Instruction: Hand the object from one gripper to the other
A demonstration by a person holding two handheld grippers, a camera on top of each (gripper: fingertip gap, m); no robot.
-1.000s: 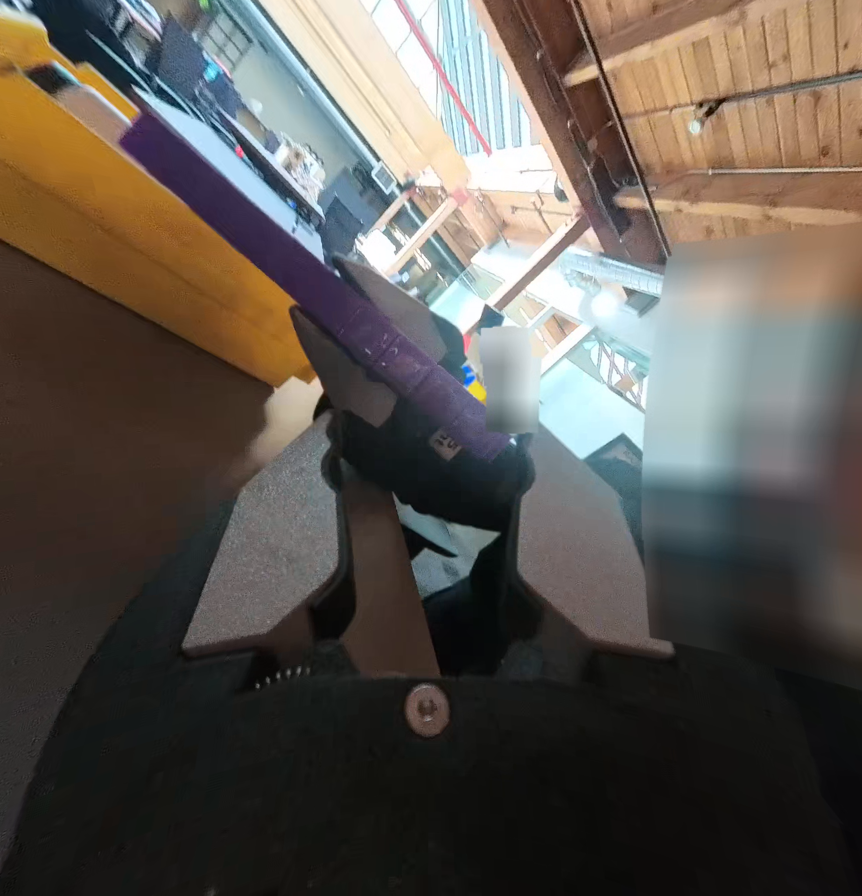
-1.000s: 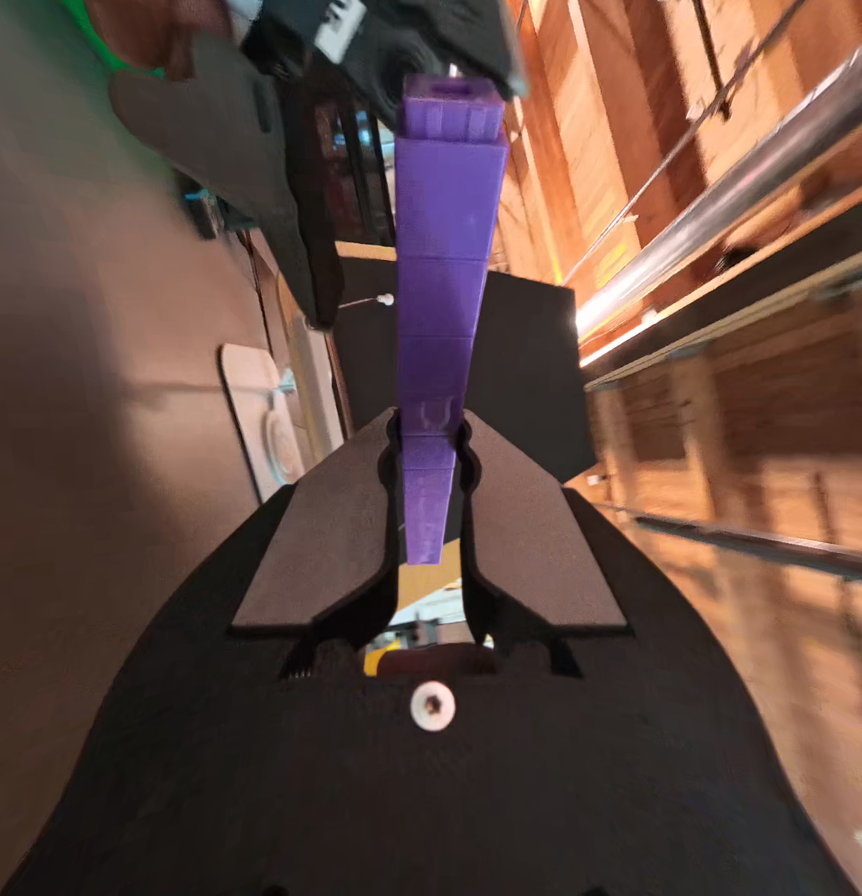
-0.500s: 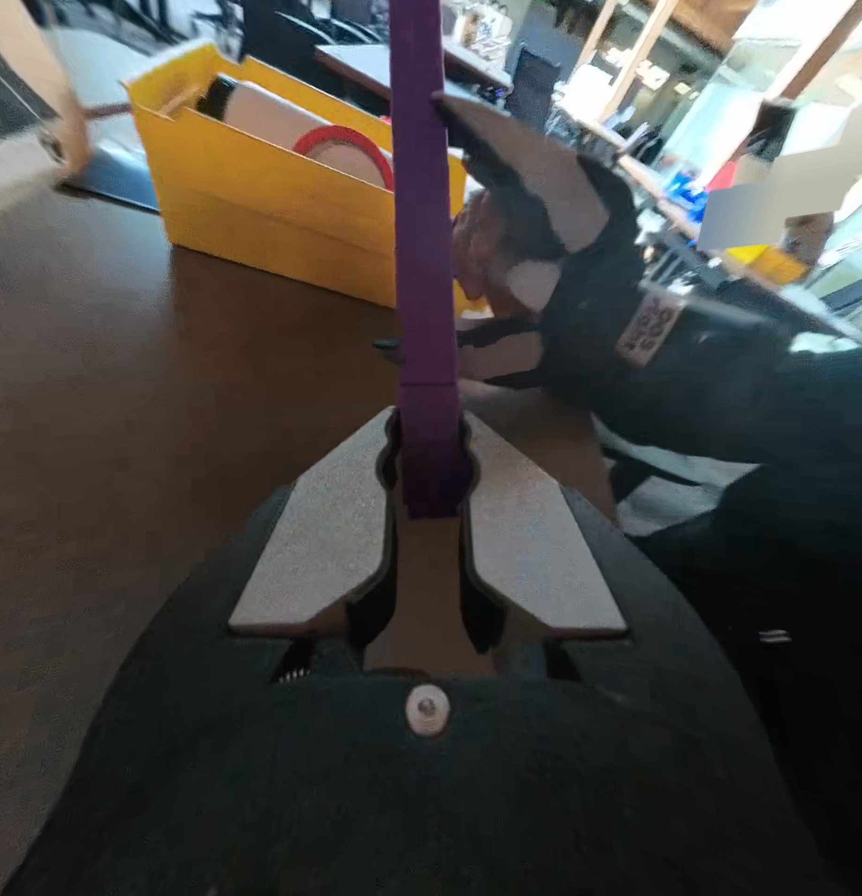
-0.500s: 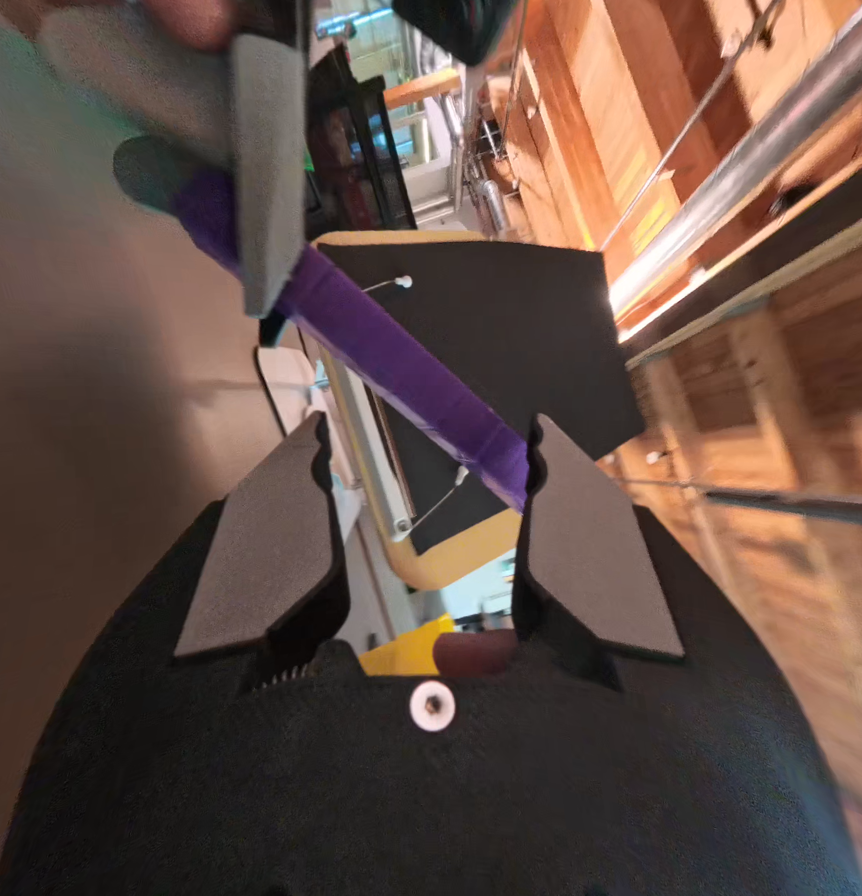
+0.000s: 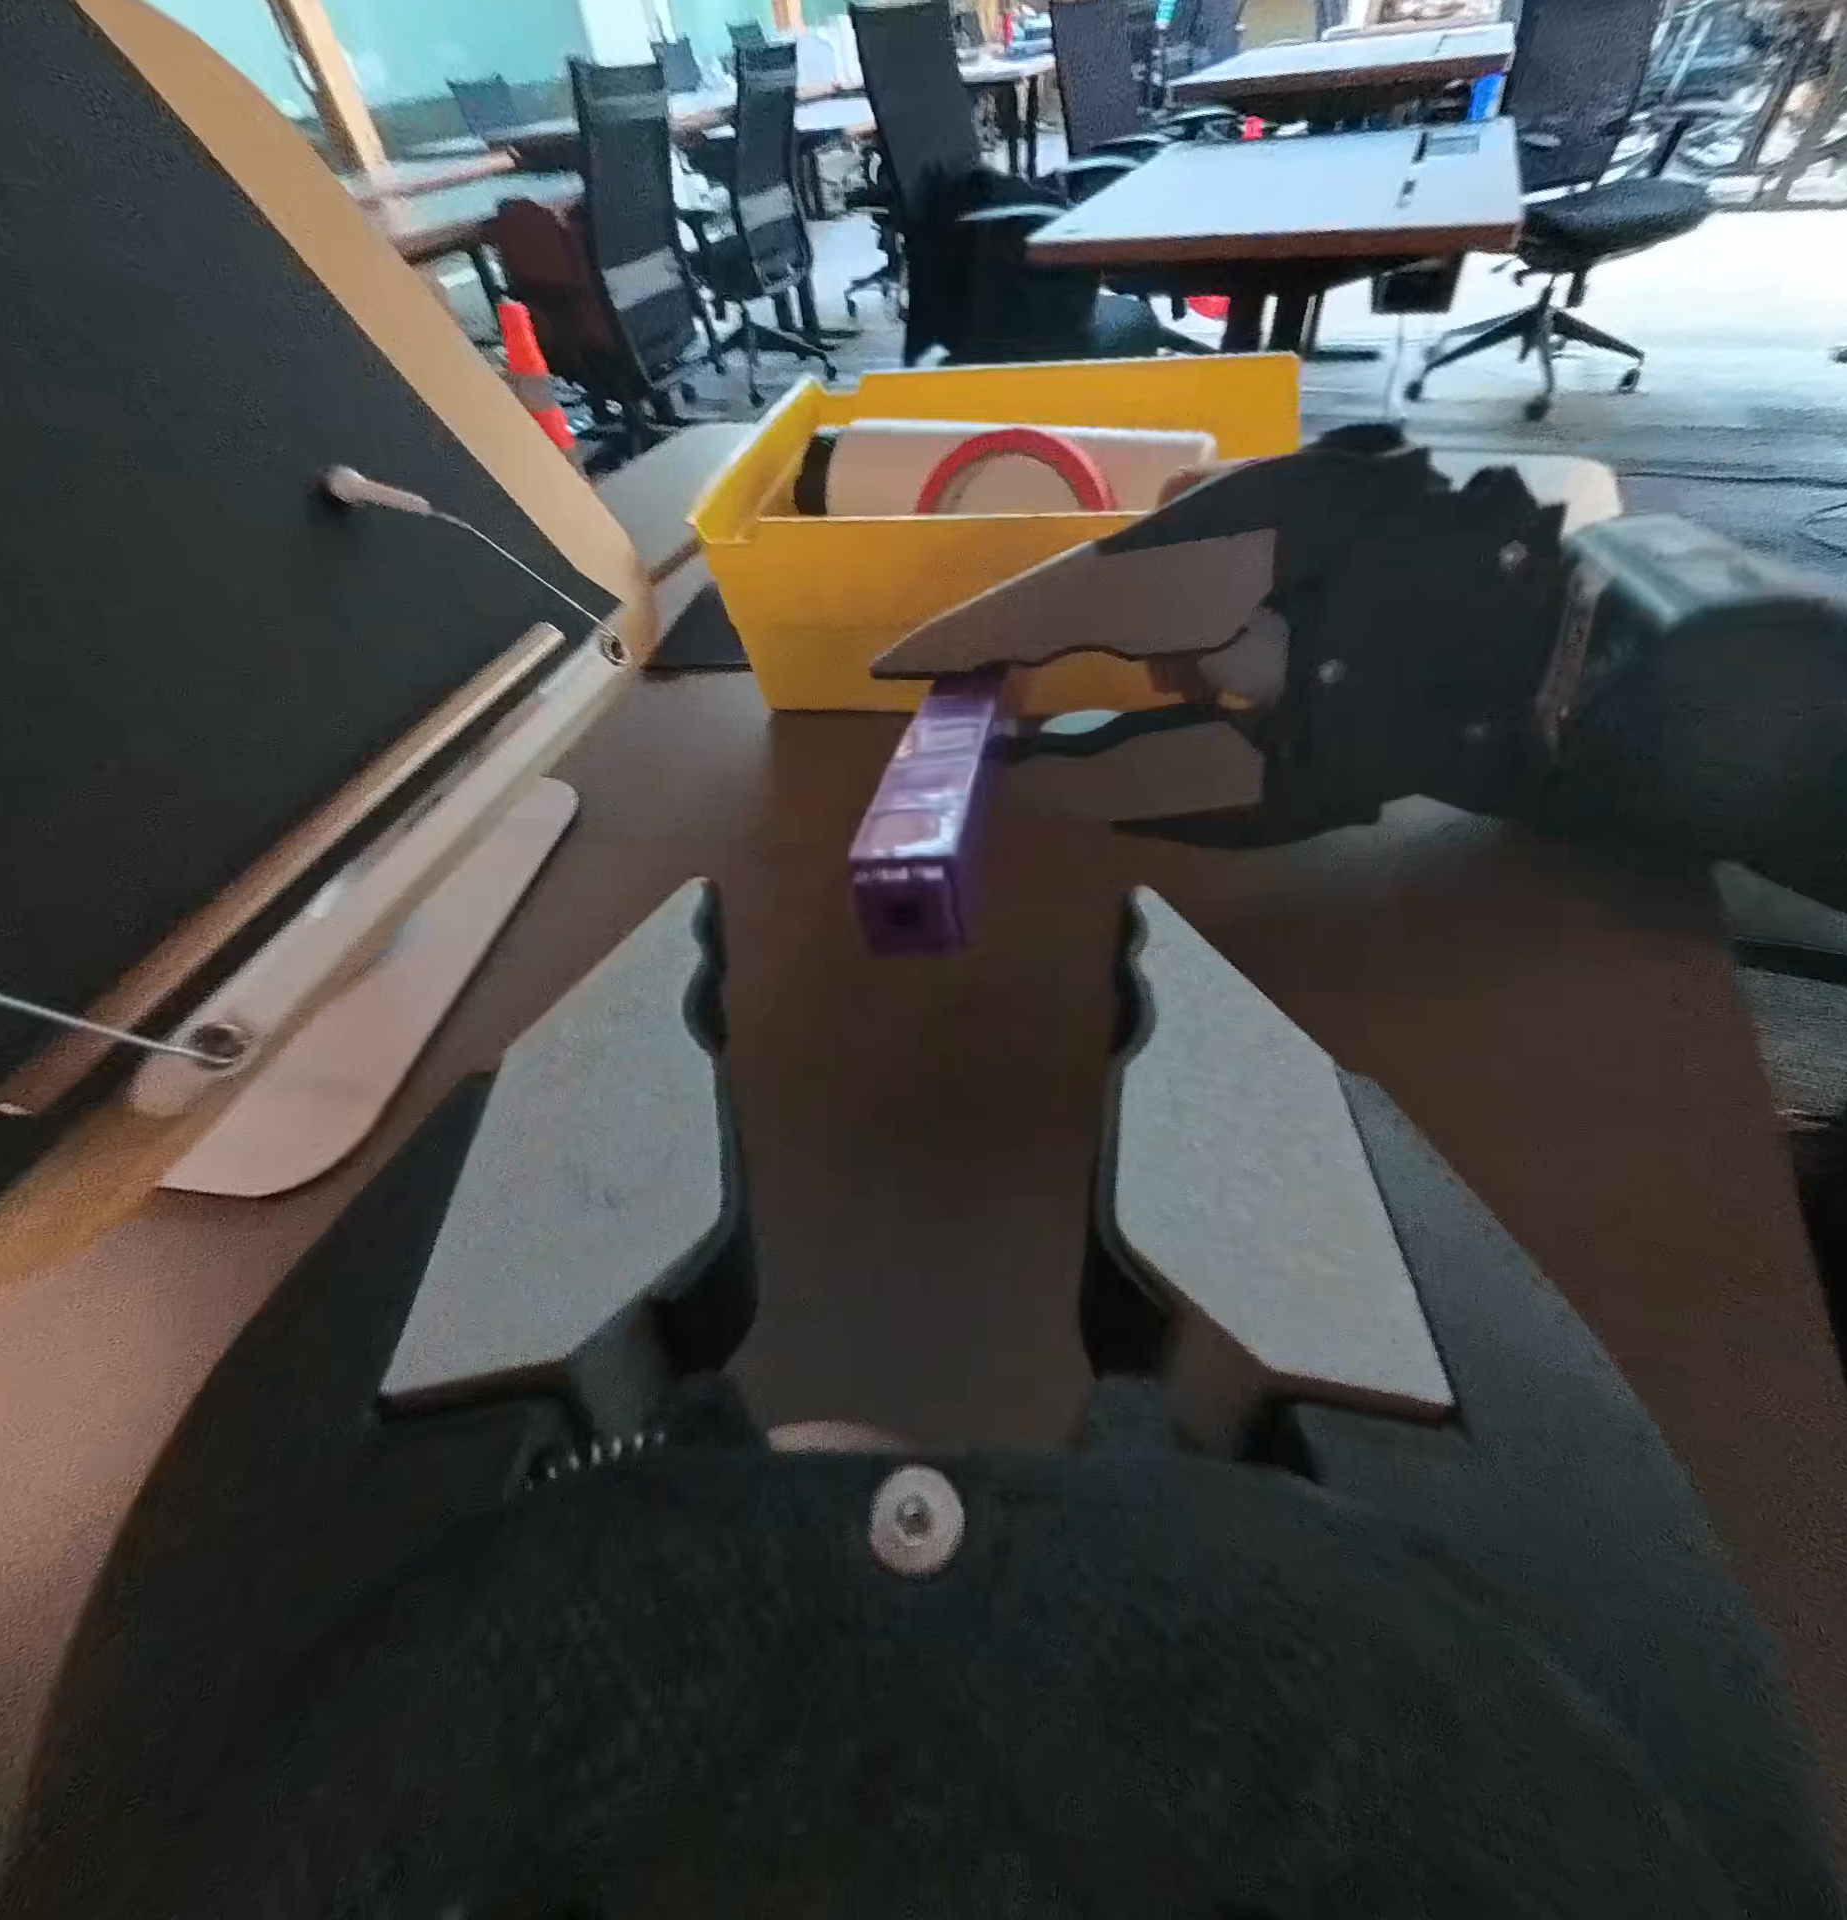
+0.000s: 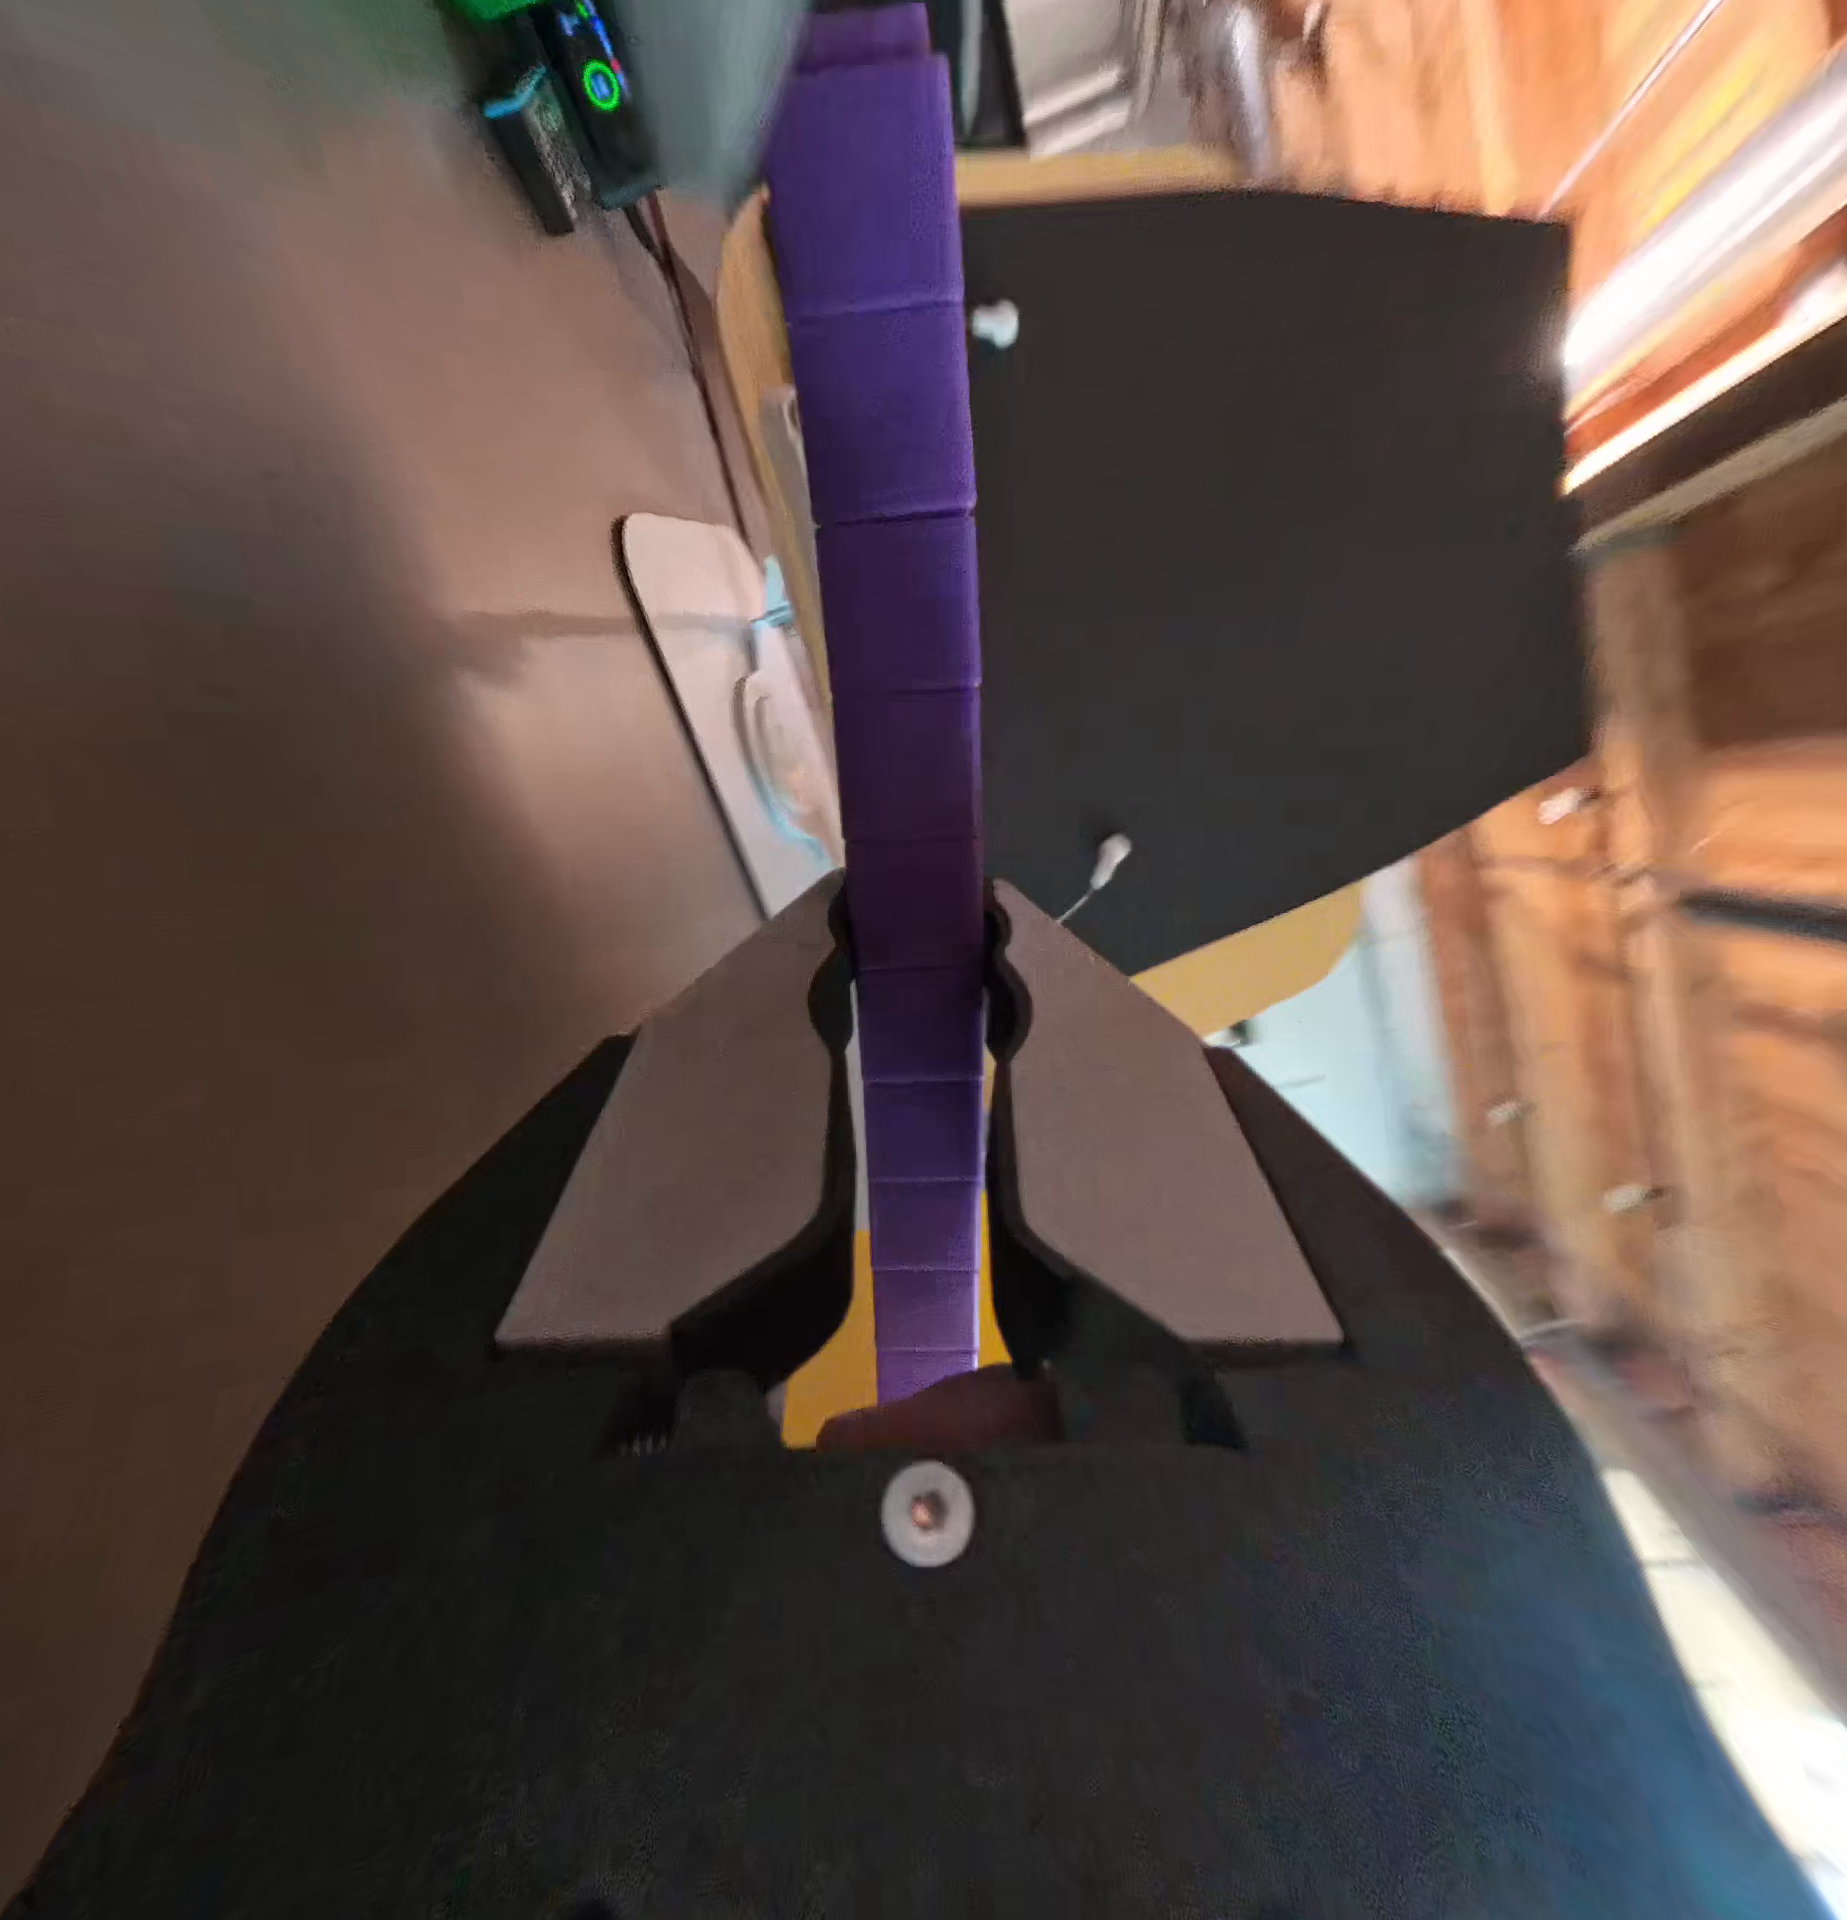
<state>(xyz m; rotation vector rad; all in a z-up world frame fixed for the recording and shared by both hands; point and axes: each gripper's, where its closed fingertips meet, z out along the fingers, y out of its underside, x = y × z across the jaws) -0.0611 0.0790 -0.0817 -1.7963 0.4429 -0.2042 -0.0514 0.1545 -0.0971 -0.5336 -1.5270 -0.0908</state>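
The left gripper [image 5: 917, 940] stands wide, its flat grey pads [image 5: 586, 1195] holding nothing above the dark brown desk [image 5: 1418, 987]. The right gripper [image 6: 917, 925] is clamped on the purple bar [image 6: 903, 623], a long, square-sectioned, segmented plastic stick with a hollow end. A yellow plastic bin [image 5: 898, 582] sits behind.

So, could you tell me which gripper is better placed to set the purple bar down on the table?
The right gripper: its tongs are shut on the purple bar, while the left gripper is open and empty.
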